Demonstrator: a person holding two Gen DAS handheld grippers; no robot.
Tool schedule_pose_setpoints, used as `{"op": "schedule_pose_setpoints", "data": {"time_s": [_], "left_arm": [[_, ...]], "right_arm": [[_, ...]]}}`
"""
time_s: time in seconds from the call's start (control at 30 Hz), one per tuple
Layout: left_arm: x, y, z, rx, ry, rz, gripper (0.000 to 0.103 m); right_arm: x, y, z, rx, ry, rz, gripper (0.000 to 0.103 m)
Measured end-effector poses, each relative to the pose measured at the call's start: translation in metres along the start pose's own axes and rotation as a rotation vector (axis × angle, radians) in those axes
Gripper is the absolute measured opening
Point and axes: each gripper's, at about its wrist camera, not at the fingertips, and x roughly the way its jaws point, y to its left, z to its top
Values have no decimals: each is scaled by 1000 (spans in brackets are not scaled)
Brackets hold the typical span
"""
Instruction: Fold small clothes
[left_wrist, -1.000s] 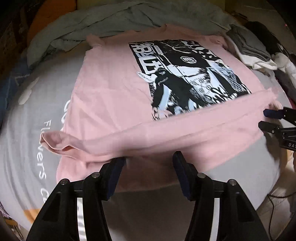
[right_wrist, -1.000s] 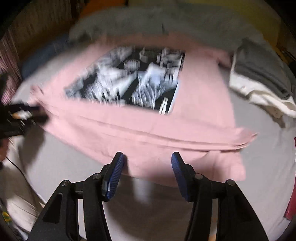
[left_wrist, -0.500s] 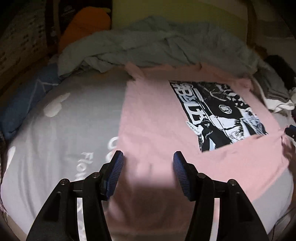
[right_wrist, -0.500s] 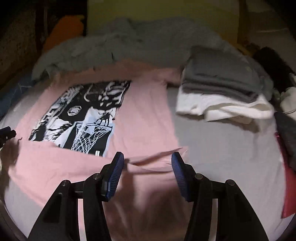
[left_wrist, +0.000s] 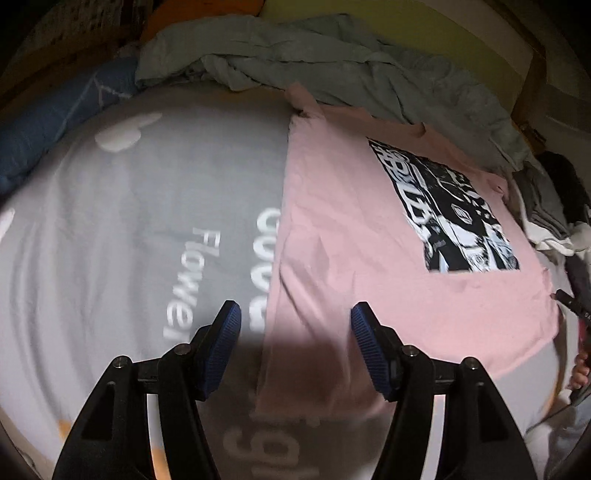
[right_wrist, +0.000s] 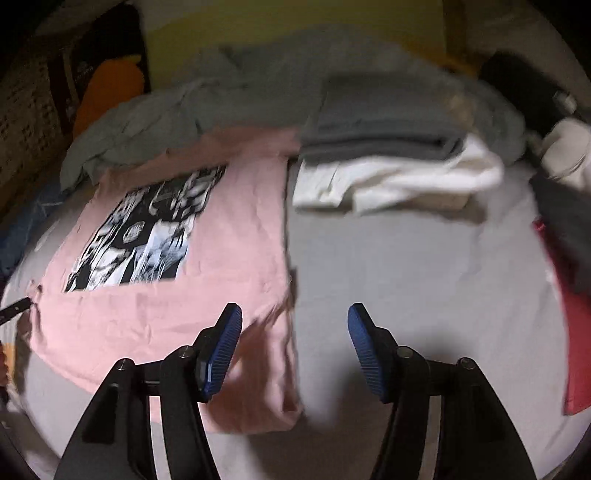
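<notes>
Pink tee (left_wrist: 351, 229) lies flat on the bed (left_wrist: 129, 229), print (left_wrist: 443, 206) up, near hem folded over toward the print.

Left tongs (left_wrist: 295, 336): apart, nothing between them, above the tee's near-left corner; the tee's left edge runs up between the two tips. Right tongs (right_wrist: 293, 336): apart, nothing gripped, above the tee's (right_wrist: 229, 258) near-right corner, right edge just inside the left pad (right_wrist: 221, 347). That corner looks rumpled and a bit lifted; blur makes it hard to tell more.

Edges: left edge straight, right edge straight, far edge tucked up against a grey blanket (left_wrist: 332, 62). Sleeve tip pokes out at the far-left corner.

Room: bare grey sheet with white lettering (left_wrist: 207, 280) left of the tee. Right of it, open sheet (right_wrist: 406, 266) out to a red cloth (right_wrist: 572, 332) at the right rim.

Around: folded grey over white stack (right_wrist: 391, 162) far right, just beside the tee's far-right corner. Dark clothes (right_wrist: 561, 221) further right. Orange cushion (right_wrist: 110, 92) and blue pillow (left_wrist: 55, 122) far left, well apart from the tee.
</notes>
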Motion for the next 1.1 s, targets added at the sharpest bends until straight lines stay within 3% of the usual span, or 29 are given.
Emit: {"op": "schedule_pose_setpoints", "data": {"time_s": [0.17,0.33,0.43,0.47,0.5,0.53,0.57,0.67,0.77,0.87,0.97,1.03,1.1], "left_arm": [[-19,-8,-32,21,20,-31,62],[-26,-15,-41,0,26,-109,62],[-15,-2,-37,-96,16,-114,60],[-12,3,-35,-129,0,-121,47],[-11,6,-32,-143,-17,-98,34],[-11,7,-31,-135,-30,-58,8],[-14,9,-31,-136,-39,-66,7],[-45,11,-36,-185,-147,-87,6],[-85,5,-39,-163,-250,-87,6],[-99,2,-46,-146,-241,-62,6],[-101,9,-53,-198,-197,-114,6],[-110,11,-55,-215,-201,-136,6],[-129,2,-55,-184,-245,-65,6]], "right_arm": [[-24,-12,-37,72,-18,43,61],[-21,-19,-52,139,13,183,61],[-13,-18,-51,182,17,231,58],[-9,-17,-50,186,20,240,52],[-6,-17,-50,186,22,237,35],[-3,-17,-49,185,29,223,22],[-1,-18,-49,193,32,220,5],[-23,-17,-51,190,-67,212,5],[-60,-15,-56,201,-183,226,5],[-75,-17,-67,258,-178,250,5],[-72,-25,-89,341,-119,283,5],[-79,-26,-99,360,-124,290,5],[-93,-24,-104,363,-161,309,5]]}}
